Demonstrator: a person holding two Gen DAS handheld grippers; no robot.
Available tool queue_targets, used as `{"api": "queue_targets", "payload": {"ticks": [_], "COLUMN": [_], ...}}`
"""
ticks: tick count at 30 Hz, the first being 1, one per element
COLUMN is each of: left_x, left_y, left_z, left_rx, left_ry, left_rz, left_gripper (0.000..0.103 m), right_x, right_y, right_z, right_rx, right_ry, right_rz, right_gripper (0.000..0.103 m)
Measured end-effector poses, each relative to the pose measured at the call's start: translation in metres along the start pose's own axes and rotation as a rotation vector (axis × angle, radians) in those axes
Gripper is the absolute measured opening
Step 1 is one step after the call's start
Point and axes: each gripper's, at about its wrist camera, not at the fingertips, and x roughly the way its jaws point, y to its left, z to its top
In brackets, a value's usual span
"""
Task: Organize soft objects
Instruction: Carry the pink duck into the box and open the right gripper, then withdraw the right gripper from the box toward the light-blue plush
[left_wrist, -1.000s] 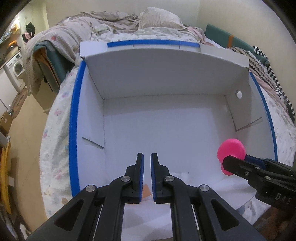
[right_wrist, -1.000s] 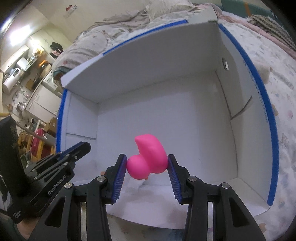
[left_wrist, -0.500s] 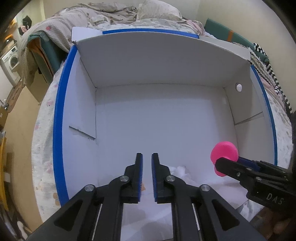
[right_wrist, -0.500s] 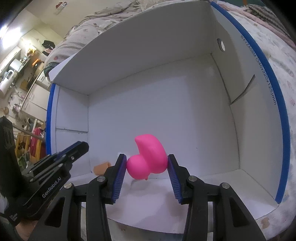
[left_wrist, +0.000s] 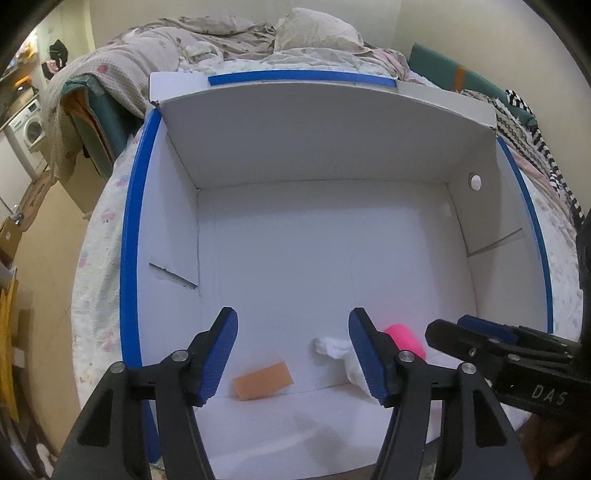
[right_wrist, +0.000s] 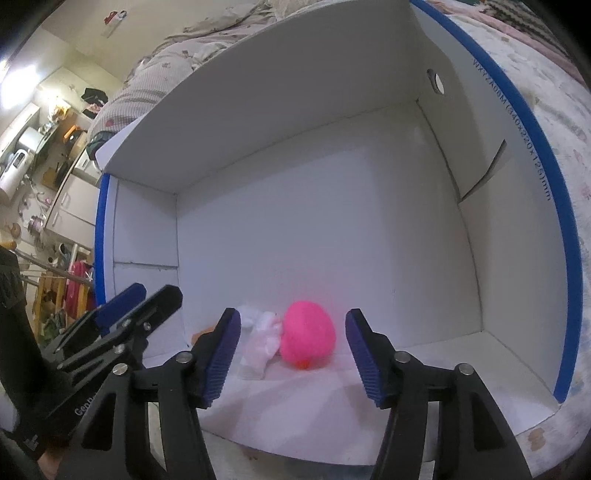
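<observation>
Holding my right gripper wide open and empty; the pink rubber duck lies just ahead between its fingers, left gripper equally open.

pink toy: in the left wrist view its left part is hidden behind the right finger of the left gripper; only a rounded pink piece shows.
white cloth: in the right wrist view its left edge is hidden by the left finger of the right gripper.
orange sponge: in the right wrist view only a small corner shows, lower left of centre; the rest is behind the gripper finger.
white box: its near wall is cut off by the bottom edge in both views.
printed text on the box's blue rim: small and bent, only partly readable.
kitchen shelves: upper left, items too small and blurred to name.
</observation>
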Motion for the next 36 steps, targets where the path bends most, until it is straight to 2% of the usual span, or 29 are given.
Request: {"api": "queue_targets", "payload": {"ticks": [8,19,36], "left_x": [0.000,-0.010,-0.035], "left_y": [0.002,0.004,0.002], "left_z": [0.003,0.003,-0.008], "left_rx": [-0.005,-0.015,0.001], "left_ry": [0.004,-0.009,-0.025], "left_rz": [-0.002,-0.003,-0.007], "left_gripper": [0.059,0.059,0.060], "right_x": [0.001,-0.003,-0.029], "right_y": [0.001,-0.001,0.008], "right_z": [0.002,0.002,-0.007], "right_rx": [0.016,0.015,-0.015], "right_ry": [-0.007,-0.022,-0.065], "right_rz": [0.001,0.001,-0.007], "right_gripper": [0.067,0.068,0.068]}}
